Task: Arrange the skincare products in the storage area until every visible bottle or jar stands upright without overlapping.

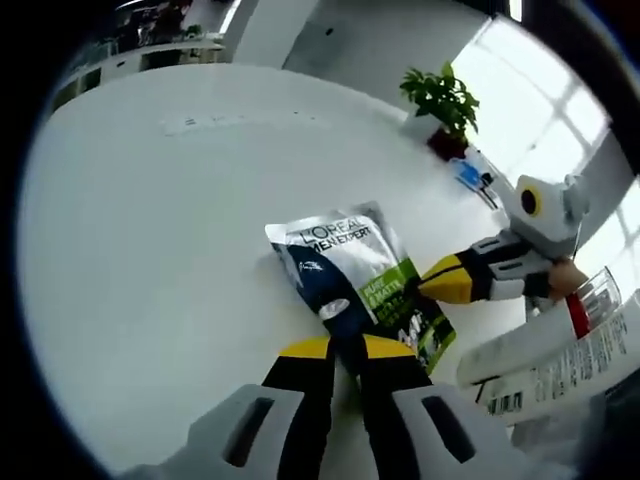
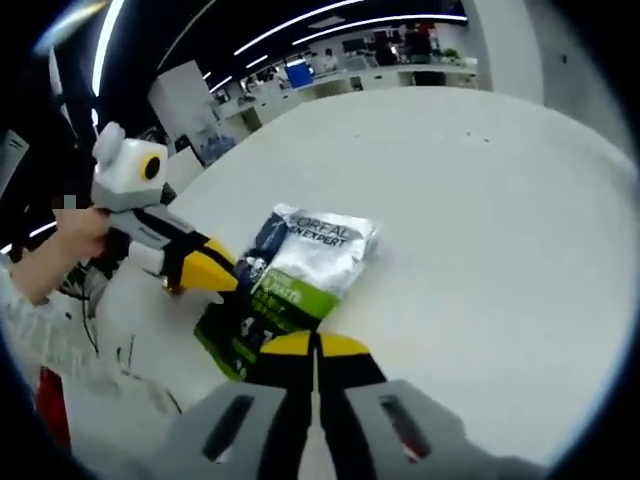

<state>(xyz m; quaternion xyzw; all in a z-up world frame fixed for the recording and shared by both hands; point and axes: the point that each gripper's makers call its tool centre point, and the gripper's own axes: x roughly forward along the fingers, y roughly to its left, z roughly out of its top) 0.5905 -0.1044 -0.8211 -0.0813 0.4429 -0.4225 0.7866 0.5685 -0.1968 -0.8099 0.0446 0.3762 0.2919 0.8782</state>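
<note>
Here, both tools [image 1: 345, 350] [image 2: 313, 345] pinching one glossy, crinkled foil pouch [image 1: 350, 270] — flat, rectangular.

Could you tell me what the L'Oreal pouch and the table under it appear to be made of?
The pouch looks like a flexible metallised plastic or foil laminate: silvery, glossy, crinkled, with printed navy and green panels. The table looks like a smooth white laminate or painted surface with a soft sheen; its core cannot be told.

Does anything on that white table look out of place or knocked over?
Yes. The L'Oreal sachet lies flat on the white table rather than standing, pinched at two edges by both claws. Beside it, white tubes also lie on their sides.
</note>
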